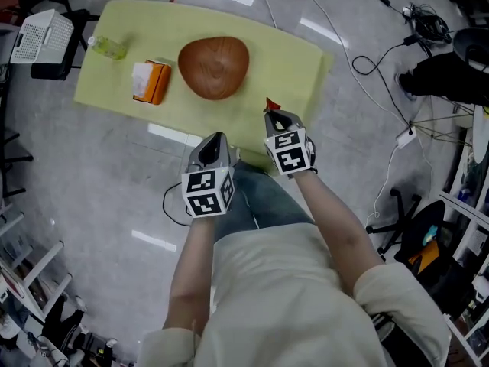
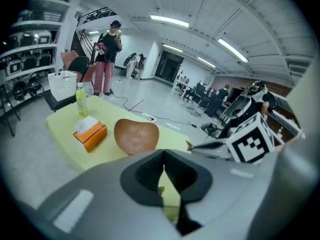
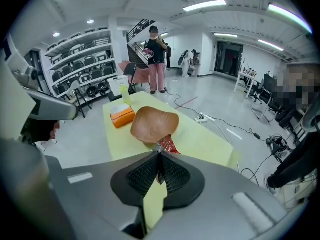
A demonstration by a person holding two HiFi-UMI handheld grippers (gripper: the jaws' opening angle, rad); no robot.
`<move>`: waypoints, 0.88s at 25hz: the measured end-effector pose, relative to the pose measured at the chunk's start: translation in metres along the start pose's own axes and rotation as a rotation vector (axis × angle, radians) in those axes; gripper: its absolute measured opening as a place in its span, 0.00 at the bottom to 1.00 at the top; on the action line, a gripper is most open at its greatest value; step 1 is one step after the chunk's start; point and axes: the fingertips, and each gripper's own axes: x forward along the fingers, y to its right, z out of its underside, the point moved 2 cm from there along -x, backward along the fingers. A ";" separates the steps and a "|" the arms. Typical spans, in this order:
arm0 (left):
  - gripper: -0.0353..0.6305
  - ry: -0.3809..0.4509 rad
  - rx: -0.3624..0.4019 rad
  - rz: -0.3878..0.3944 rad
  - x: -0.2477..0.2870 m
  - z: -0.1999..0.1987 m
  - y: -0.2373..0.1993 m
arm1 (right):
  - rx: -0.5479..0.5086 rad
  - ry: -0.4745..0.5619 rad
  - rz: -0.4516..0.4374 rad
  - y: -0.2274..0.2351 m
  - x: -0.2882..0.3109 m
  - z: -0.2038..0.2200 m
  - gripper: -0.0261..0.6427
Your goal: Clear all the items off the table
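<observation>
One long pale yellow-green table [image 1: 283, 60] stands on the grey floor. Three things rest on it in a row. The largest is one rounded brown wooden bowl [image 1: 214, 66] near the middle. Just beside it, to the left, is one orange tissue box [image 1: 151, 81] with white tissue sticking up. Further left, near the table's end, one clear greenish plastic bottle [image 1: 107, 47] stands.

There are two grippers, one in each of the person's hands, both near the table's near edge. The right gripper [image 1: 276, 115] has its jaws pinched on one small shiny red packet [image 1: 272, 104], which pokes out past their tips on the near side of the bowl. The left gripper [image 1: 214, 140] has its jaws pressed together, short of the table's edge.
</observation>
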 end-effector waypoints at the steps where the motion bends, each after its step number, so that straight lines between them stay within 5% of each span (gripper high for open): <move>1: 0.07 0.003 0.003 -0.004 -0.004 -0.001 0.000 | -0.002 0.006 -0.003 -0.002 -0.006 -0.003 0.06; 22: 0.07 0.116 -0.029 -0.107 -0.072 -0.043 -0.008 | -0.170 0.156 -0.132 -0.035 -0.082 -0.077 0.06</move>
